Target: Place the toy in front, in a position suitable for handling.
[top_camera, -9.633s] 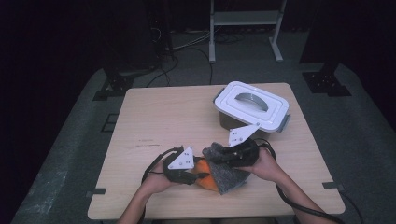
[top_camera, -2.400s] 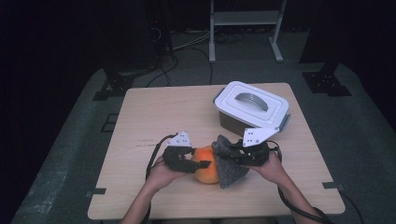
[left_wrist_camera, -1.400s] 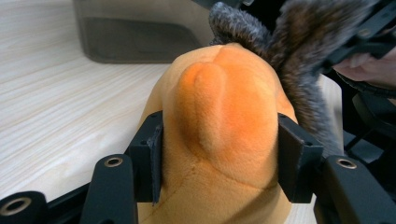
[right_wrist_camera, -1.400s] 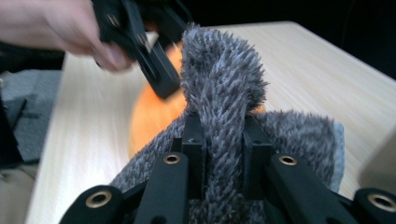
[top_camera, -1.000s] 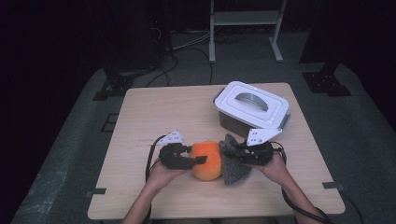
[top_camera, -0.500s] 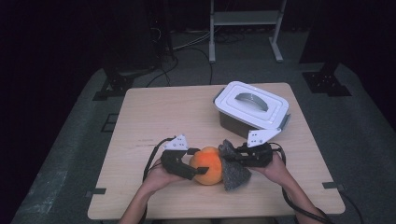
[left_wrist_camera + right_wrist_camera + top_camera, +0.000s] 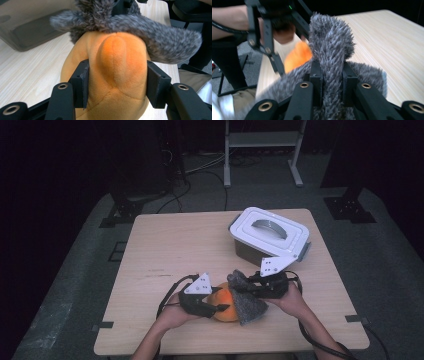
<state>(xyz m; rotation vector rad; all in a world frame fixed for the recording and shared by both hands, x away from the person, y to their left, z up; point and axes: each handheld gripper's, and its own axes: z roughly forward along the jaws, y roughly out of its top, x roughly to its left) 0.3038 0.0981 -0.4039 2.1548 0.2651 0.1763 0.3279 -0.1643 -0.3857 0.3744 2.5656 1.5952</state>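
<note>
High view: left gripper [image 7: 222,308] clamps orange plush [image 7: 227,306], right gripper [image 7: 243,288] pinches grey fur [image 7: 248,304]; both nearer person than before

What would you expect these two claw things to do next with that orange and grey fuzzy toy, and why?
Probably the right gripper pulls the grey furry cover a little further off, away from the left gripper. The left one is clamped on the orange plush, the right one pinches a fold of grey fur, which partly drapes over the orange.
</note>
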